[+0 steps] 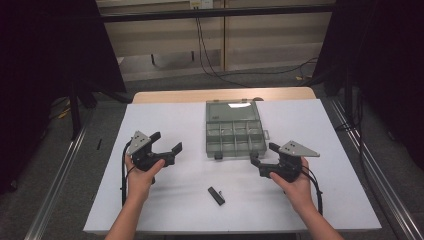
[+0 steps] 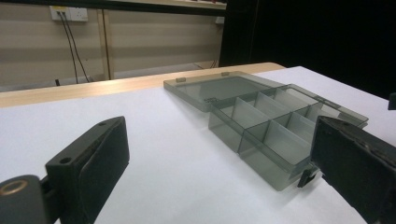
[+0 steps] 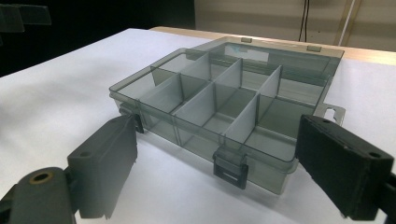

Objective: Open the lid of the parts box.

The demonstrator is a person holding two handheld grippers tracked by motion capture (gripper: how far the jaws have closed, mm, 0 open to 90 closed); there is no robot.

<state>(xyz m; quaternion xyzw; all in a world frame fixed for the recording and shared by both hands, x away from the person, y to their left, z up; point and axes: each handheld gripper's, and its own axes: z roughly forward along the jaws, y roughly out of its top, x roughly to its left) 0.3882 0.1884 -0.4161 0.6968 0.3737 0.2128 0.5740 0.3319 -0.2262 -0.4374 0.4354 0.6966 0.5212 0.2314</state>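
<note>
Two tongs, one in each of the person's hands, flank an open compartment box [image 1: 234,132] that sits near the middle of the white-covered counter [image 1: 165,200], toward its far edge. The left tongs [image 1: 166,143] rest well to the left of the box with their jaws spread wide and nothing between them; the left gripper view looks between those jaws toward the box's near left corner [image 2: 261,140]. The right tongs [image 1: 265,155] lie just beside the box's near right corner, also spread apart and empty, and aimed at the front wall where two small latches [image 3: 229,169] hang down. The lid [image 1: 231,110] lies flat behind the tray, folded back on its hinges, so every divided cell stands open from above; all cells appear empty. A small black piece [image 1: 216,195] lies alone on the counter, nearer the person than the box and between the two hands. Its position, within easy reach of either hand, suggests it is meant to go into a cell, and the wide-open jaws on both sides look readied for a first grasp.
</note>
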